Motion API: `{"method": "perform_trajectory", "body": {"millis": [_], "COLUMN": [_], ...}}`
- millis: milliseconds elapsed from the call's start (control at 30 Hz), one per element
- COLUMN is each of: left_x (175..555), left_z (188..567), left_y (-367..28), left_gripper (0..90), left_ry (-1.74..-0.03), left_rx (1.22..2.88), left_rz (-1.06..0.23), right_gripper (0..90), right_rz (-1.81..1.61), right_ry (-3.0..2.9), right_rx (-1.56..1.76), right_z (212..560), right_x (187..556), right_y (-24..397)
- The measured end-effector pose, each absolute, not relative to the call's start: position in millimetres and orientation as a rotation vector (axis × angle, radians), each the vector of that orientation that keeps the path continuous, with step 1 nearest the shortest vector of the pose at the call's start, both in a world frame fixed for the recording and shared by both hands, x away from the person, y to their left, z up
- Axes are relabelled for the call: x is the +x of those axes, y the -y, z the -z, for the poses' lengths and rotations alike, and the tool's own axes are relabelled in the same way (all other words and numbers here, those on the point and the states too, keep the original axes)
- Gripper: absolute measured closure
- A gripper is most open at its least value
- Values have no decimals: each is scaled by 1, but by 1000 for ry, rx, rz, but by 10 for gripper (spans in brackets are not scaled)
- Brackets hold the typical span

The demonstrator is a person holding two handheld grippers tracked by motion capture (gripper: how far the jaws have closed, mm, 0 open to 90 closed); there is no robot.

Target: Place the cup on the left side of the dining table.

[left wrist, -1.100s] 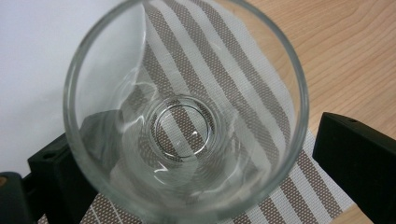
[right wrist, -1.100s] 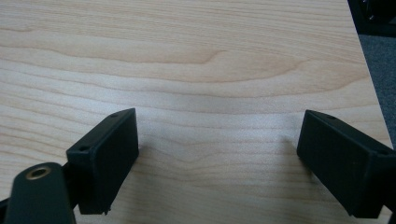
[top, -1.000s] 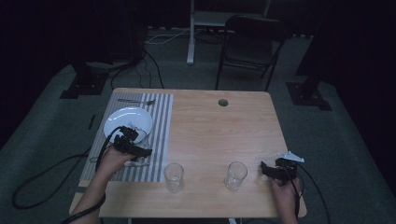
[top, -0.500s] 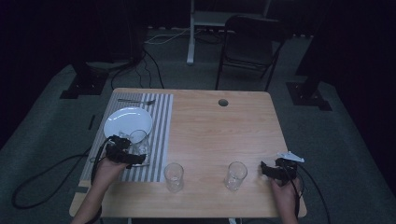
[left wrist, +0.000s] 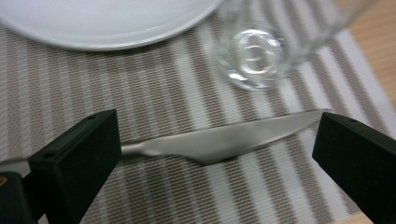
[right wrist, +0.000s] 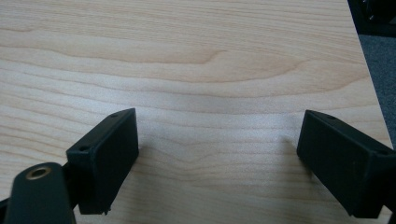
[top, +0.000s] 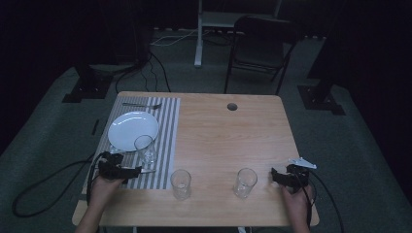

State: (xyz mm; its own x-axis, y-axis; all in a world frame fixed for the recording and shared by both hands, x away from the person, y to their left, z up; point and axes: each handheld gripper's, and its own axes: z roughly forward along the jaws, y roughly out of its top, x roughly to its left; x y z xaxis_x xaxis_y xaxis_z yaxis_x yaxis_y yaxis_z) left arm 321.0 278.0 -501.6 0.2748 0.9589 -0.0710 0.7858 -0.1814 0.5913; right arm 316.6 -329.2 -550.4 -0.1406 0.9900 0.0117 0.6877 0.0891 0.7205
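A striped placemat [top: 165,127] covers the table's left side. On it lie a white plate [top: 132,129], a fork [top: 141,104] at the far edge, a clear glass [top: 145,148] and a table knife [left wrist: 224,140]. My left gripper [top: 132,171] rests open at the mat's near edge, its jaws wide on either side of the knife [top: 145,170]. The glass [left wrist: 254,51] stands just beyond the blade. My right gripper [top: 275,176] sits open on the bare wood [right wrist: 196,70] at the table's near right, nothing between its jaws.
Two more clear glasses stand near the front edge, one [top: 180,183] left of centre and one [top: 245,182] just left of my right gripper. A round cable hole [top: 232,106] is at the far middle. A chair [top: 260,46] stands behind the table.
My left hand has drawn back from the plate toward the near edge of the mat, leaving the glass standing beside the plate. The right gripper has stayed put.
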Motion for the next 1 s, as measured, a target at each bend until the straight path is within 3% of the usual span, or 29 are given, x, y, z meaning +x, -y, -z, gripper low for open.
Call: {"method": "perform_trajectory", "body": {"millis": [600,833,1000], "left_x": [288,283,275], "left_z": [528,538,540], "left_y": [-303,-308,-310], "left_gripper": [18,17,17], "left_ry": [-1719,-1694,-1671], "left_rx": [1858,1880,1899], "left_rz": [-566,-553,-613], "right_gripper": [123,123,123], "right_rz": [-814,-814,-815], "right_ry": [-1885,-1885,-1885], "right_rx": [1645,1644,1645], "right_z": [550,550,550], "right_x": [317,317,317], "right_y": [329,329,329]}}
